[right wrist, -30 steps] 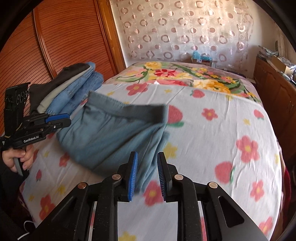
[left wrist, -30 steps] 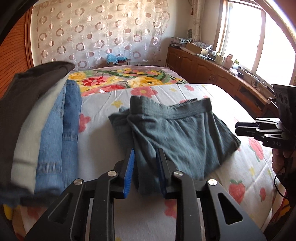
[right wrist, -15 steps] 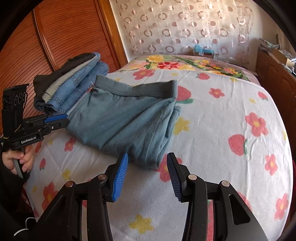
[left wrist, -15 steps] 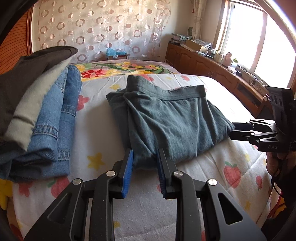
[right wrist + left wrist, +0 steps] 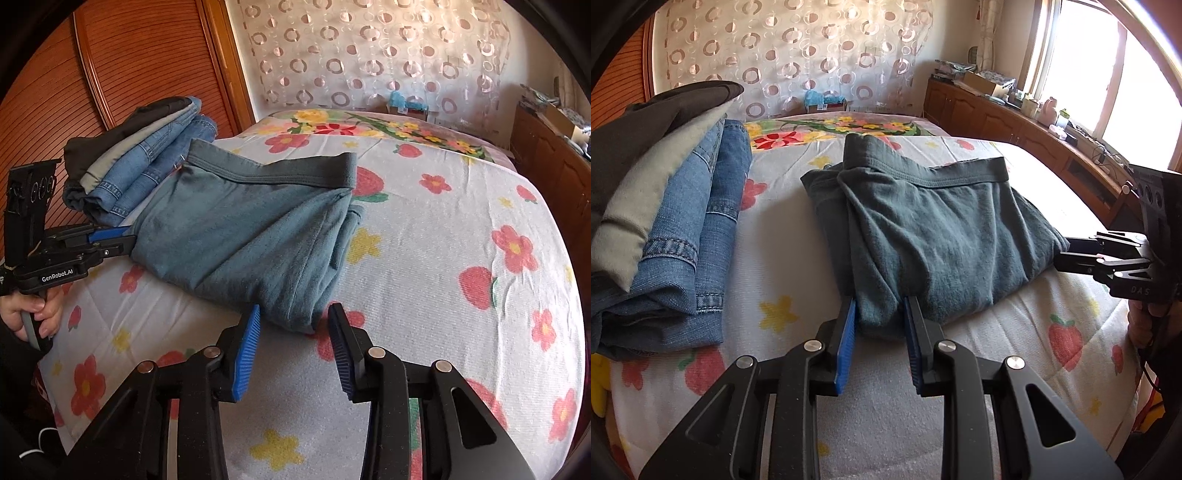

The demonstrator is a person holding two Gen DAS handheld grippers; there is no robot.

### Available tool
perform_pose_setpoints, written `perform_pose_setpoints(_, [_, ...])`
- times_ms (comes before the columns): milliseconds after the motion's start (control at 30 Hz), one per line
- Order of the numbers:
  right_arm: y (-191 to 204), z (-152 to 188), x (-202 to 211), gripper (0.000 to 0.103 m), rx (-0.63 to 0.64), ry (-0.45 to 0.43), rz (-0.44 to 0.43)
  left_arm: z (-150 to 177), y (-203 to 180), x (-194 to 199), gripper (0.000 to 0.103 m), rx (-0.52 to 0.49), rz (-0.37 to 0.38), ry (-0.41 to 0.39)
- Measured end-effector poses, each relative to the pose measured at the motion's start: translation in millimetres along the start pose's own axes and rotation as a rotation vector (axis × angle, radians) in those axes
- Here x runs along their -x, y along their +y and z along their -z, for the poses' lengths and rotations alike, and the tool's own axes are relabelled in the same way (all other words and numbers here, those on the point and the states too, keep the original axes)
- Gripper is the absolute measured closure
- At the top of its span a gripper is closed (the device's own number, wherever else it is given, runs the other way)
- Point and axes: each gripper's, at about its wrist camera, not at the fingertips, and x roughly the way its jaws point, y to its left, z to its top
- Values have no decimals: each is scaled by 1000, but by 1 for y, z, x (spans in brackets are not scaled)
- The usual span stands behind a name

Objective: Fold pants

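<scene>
A: Teal pants (image 5: 942,236) folded compact on flowered bed (image 5: 461,229), beside stacked jeans (image 5: 701,229).

B: Left gripper (image 5: 879,325) jaws narrow, pinching near edge. Right gripper (image 5: 293,328) jaws closing, straddling a corner, not pressing. Probably only placing onto stack left.

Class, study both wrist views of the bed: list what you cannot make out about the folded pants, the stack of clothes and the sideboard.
- Teal pants: the legs are folded beneath the top layer in both views.
- Stack of folded clothes: its left side is cut by the left wrist view's edge.
- Sideboard: its items are too small and washed out by window glare.
</scene>
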Motion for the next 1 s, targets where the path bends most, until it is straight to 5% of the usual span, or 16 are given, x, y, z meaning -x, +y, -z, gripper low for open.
perform_pose_setpoints(167, [0, 0, 0, 66, -2, -1, -3, 0, -1, 0, 77, -8, -6, 0])
perform_pose_setpoints(300, [0, 0, 1, 90, 11, -5, -12, -1, -5, 0, 87, -27, -1, -4])
perform_pose_setpoints(400, [0, 1, 6, 94, 13, -23, -27, -1, -8, 4, 93, -47, -8, -15])
perform_pose_setpoints(1000, [30, 38, 61, 96, 87, -40, 10, 29, -13, 61, 95, -40, 19, -84])
